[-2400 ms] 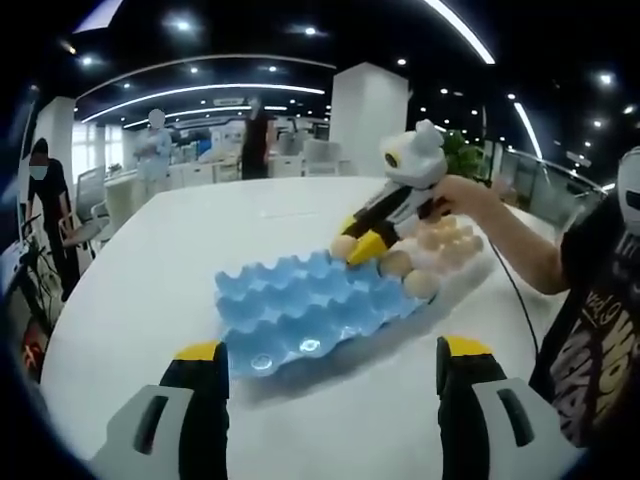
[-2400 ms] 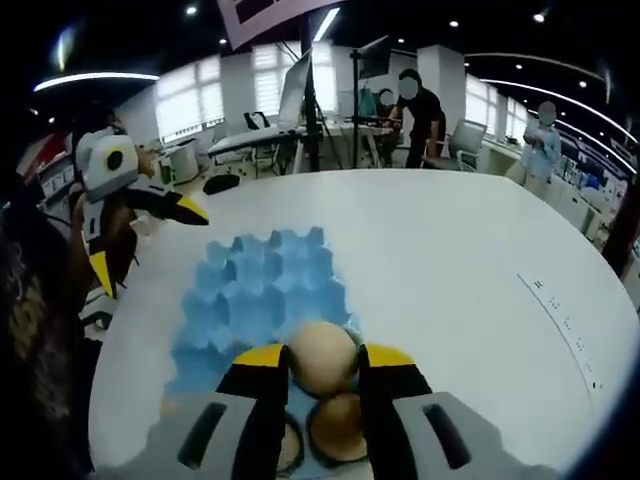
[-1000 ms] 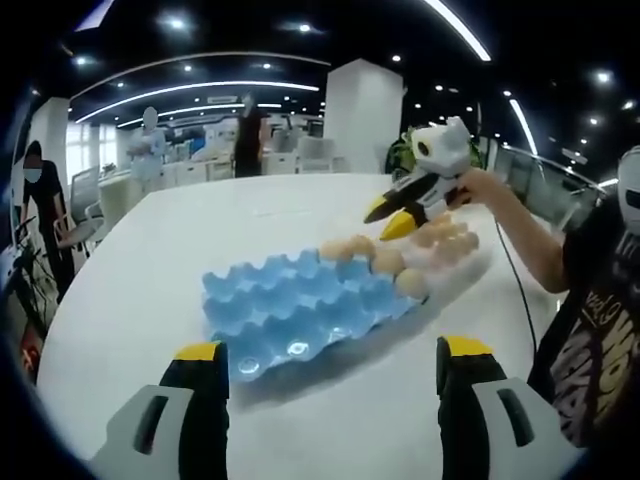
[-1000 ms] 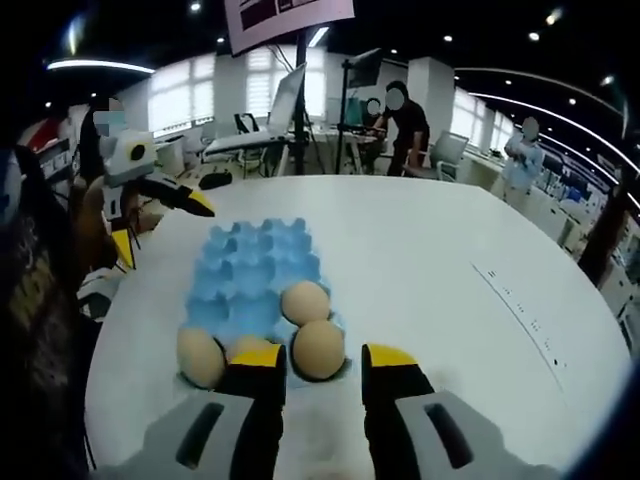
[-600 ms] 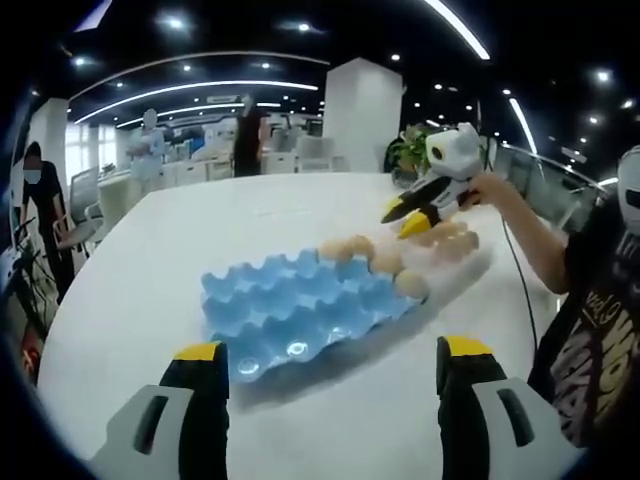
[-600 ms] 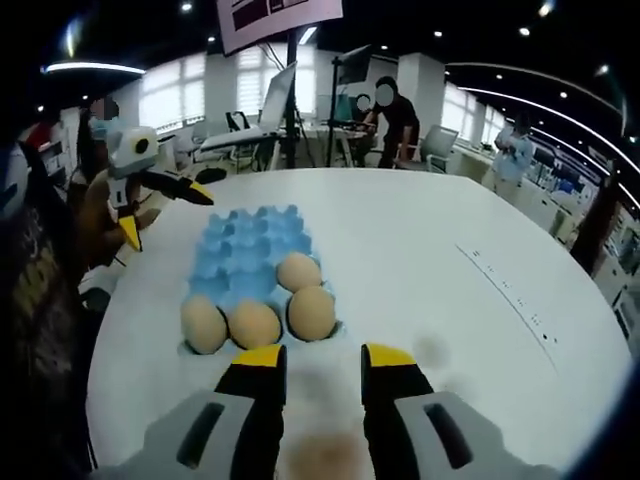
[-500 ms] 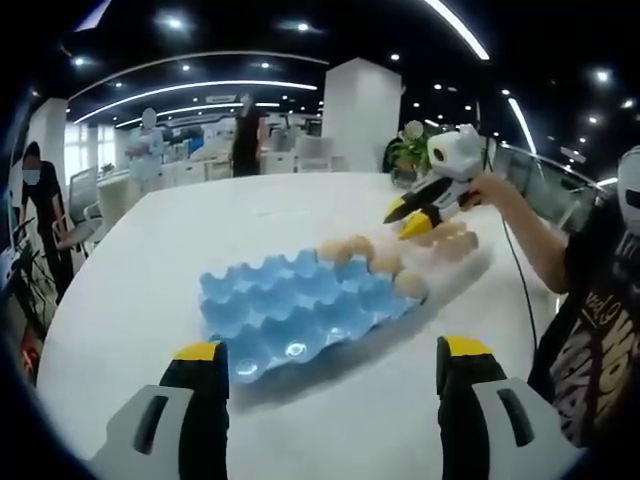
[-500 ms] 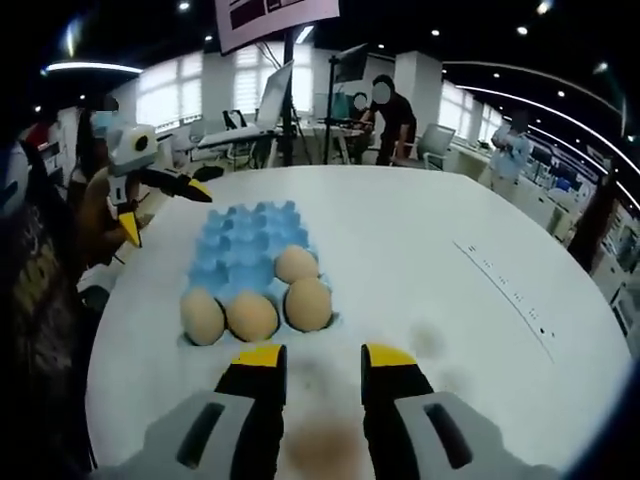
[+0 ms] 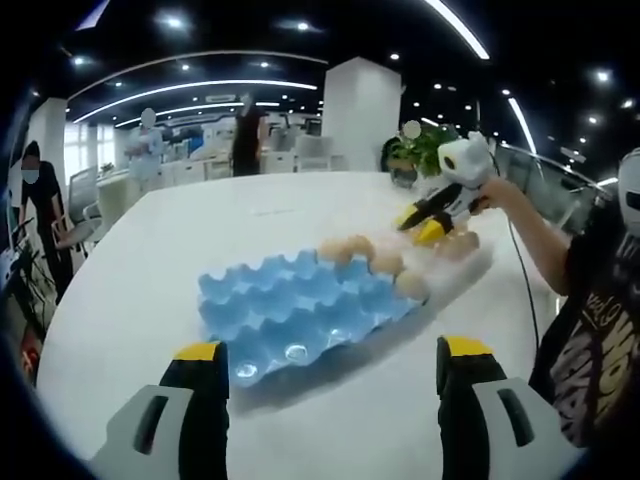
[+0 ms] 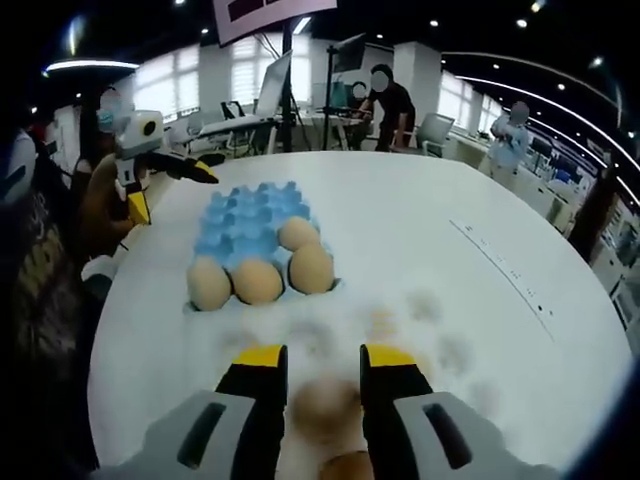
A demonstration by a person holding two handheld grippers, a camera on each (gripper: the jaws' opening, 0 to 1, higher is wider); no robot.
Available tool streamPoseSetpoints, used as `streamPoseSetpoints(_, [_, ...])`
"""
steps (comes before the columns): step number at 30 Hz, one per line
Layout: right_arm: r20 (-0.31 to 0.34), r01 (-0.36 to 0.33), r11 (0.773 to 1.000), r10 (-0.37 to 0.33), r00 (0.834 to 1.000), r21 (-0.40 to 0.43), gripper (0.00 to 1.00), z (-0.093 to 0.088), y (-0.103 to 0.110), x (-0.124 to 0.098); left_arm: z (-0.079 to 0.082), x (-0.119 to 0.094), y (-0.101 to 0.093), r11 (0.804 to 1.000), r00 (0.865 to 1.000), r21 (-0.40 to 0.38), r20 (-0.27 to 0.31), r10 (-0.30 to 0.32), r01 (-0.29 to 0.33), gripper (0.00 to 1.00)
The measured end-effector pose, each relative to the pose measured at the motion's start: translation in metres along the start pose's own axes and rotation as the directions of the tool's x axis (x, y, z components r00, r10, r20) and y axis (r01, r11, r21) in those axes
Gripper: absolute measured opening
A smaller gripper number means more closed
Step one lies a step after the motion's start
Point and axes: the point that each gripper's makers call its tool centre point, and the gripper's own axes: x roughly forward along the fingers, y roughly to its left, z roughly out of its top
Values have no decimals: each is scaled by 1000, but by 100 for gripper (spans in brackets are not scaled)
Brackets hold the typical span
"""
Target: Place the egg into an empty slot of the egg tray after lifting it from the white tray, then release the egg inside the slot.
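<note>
Right gripper view: the right gripper [image 10: 322,372] rises from the bottom centre with its yellow-tipped black jaws parted, and a blurred tan egg [image 10: 322,402] lies low between them on the white tray [image 10: 420,330], which reads as faint rounded dimples against the round white table [image 10: 480,230]. Whether the jaws touch that egg cannot be told. A second brown egg [image 10: 348,466] sits just below it at the bottom edge of the frame. Above the jaw tips, at centre left, lies the light blue moulded egg tray [image 10: 245,215], with four brown eggs in the slots at its nearer end: three in a row [image 10: 259,281] and one [image 10: 298,233] just behind them. The slots farther up the frame are bare. In the upper left, the left gripper [image 10: 170,185] shows beside the blue tray, held by a person.

In the left gripper view, the left gripper's [image 9: 330,365] jaws stand wide apart at the bottom of the frame with nothing between them, well short of the blue egg tray [image 9: 290,310] at centre. The right gripper [image 9: 437,215] hangs at the upper right over pale eggs [image 9: 455,243] on the white tray, gripped by a person's hand [image 9: 497,192].
</note>
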Motion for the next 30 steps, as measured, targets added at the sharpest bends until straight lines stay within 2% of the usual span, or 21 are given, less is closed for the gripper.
streamPoseSetpoints(10, [-30,-2,1000,2,1000,4,29,-12,-6,-9,-1,1,-2,1000,1000,3,-7,-7,7,87])
streamPoseSetpoints(25, [-24,-104,994,105,994,27,30,-17,-10,-13,-2,1,-2,1000,1000,0,-7,-7,7,87])
streamPoseSetpoints(30, [-23,-166,985,165,986,-49,31,-21,-8,-16,-1,1,-5,1000,1000,2,-7,-17,17,87])
